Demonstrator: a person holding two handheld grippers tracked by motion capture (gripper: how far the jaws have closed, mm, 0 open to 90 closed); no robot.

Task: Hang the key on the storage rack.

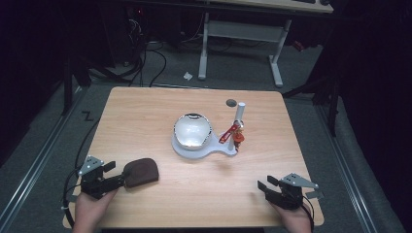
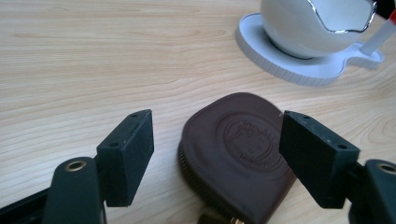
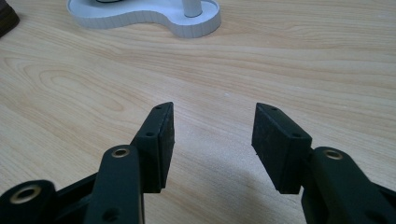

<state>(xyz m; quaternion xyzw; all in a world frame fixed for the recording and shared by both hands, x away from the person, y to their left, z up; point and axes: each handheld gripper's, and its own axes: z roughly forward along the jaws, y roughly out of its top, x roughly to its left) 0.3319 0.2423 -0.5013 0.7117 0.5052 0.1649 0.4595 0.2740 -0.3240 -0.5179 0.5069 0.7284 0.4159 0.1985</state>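
- Brown leather, zipped along its edge and stamped with a round emblem: the pouch (image 1: 141, 172) lies flat on the near left part of the wooden table (image 1: 145, 111), and in the left gripper view the pouch (image 2: 236, 154) sits on the wood just ahead of the tongs.
- At the near left corner a hand holds the left gripper (image 1: 116, 174), its tongs spread wide; the pouch lies between the two pads, and neither pad presses on it.
- From that gripper's own camera, bare wood shows between the left pad and the pouch's edge, while the right pad stands in front of the pouch's far side; whether it brushes the leather I cannot tell.
- Over at the near right corner the other hand holds the right gripper (image 1: 265, 187), tongs wide apart with nothing between them except bare tabletop.
- Mid-table stands a white base (image 1: 214, 149) carrying a shiny round bowl (image 1: 192, 130) and, beside it, a white upright post (image 1: 239, 114) with small red pieces (image 1: 232, 133) at its foot.
- This stand is well apart from both grippers; the pouch lies between it and the left gripper, nearer the gripper.
- Grey floor and the legs of another desk show beyond the far edge of the table.
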